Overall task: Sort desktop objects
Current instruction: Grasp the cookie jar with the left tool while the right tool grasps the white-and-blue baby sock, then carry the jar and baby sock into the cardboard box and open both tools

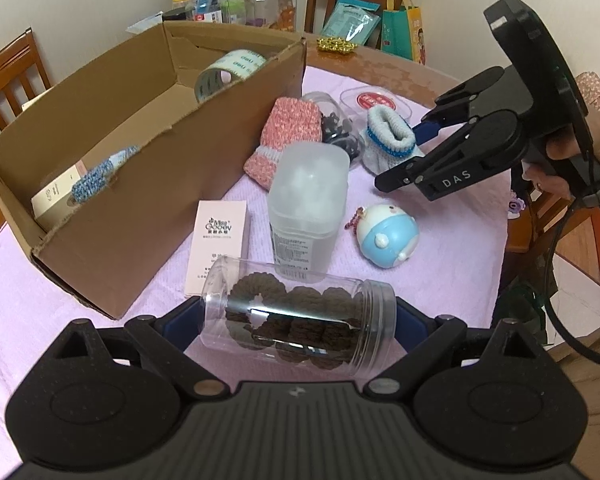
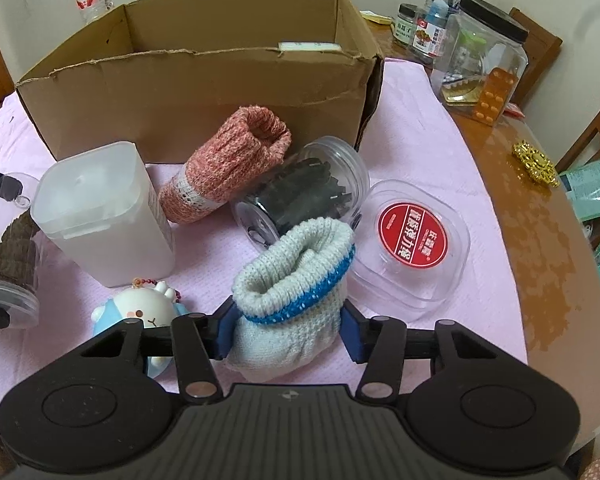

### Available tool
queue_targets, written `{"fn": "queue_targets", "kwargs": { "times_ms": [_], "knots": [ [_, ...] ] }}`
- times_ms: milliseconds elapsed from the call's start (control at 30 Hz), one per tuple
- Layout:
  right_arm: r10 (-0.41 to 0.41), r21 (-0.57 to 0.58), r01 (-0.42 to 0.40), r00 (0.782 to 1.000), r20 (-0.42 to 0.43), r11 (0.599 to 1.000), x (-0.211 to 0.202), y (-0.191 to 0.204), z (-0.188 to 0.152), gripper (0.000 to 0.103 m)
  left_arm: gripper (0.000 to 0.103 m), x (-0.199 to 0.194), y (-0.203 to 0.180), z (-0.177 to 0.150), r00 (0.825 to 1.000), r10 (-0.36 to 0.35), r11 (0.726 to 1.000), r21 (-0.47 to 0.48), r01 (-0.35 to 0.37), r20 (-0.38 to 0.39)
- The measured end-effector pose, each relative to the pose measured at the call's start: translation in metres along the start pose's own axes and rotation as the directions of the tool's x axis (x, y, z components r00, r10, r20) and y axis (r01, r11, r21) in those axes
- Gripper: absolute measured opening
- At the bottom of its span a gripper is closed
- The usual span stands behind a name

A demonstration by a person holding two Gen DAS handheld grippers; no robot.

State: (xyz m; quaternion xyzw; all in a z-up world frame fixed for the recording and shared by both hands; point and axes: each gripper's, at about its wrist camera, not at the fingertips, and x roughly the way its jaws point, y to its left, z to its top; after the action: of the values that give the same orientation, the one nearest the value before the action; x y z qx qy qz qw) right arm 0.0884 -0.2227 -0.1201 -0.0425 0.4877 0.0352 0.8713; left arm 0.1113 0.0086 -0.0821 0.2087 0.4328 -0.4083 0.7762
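Note:
My left gripper [image 1: 298, 322] is shut on a clear jar of brown knitted rings [image 1: 296, 320], held lying sideways above the pink cloth; the jar also shows at the left edge of the right wrist view [image 2: 8, 276]. My right gripper [image 2: 290, 330] is shut on a white and blue knitted sock [image 2: 296, 300]; the sock also shows in the left wrist view [image 1: 388, 136]. An open cardboard box [image 1: 148, 152] stands at the left, with a tape roll [image 1: 228, 68], a blue knitted piece [image 1: 96, 178] and a white carton inside.
On the pink cloth lie a pink knitted sock [image 2: 228, 164], a frosted white container [image 2: 100, 212], a jar of dark clips [image 2: 300, 196], a clear box with a red label [image 2: 412, 240], a blue and white toy [image 1: 384, 236] and a pink carton [image 1: 218, 248]. Jars and chairs stand behind.

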Motion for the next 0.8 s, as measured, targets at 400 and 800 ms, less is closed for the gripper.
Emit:
{"fn": "queue_targets", "kwargs": {
  "times_ms": [400, 800],
  "knots": [
    [0.0, -0.059, 0.002, 0.999, 0.039, 0.998, -0.037, 0.002, 0.013, 0.038, 0.095, -0.032, -0.001, 0.02, 0.996, -0.008, 0.999, 0.034, 0.005, 0.085],
    [0.002, -0.058, -0.003, 1.0, -0.011, 0.998, -0.02, 0.004, 0.004, 0.054, 0.095, -0.033, 0.0, 0.021, 0.996, 0.003, 1.0, 0.019, -0.005, 0.084]
  ]
}}
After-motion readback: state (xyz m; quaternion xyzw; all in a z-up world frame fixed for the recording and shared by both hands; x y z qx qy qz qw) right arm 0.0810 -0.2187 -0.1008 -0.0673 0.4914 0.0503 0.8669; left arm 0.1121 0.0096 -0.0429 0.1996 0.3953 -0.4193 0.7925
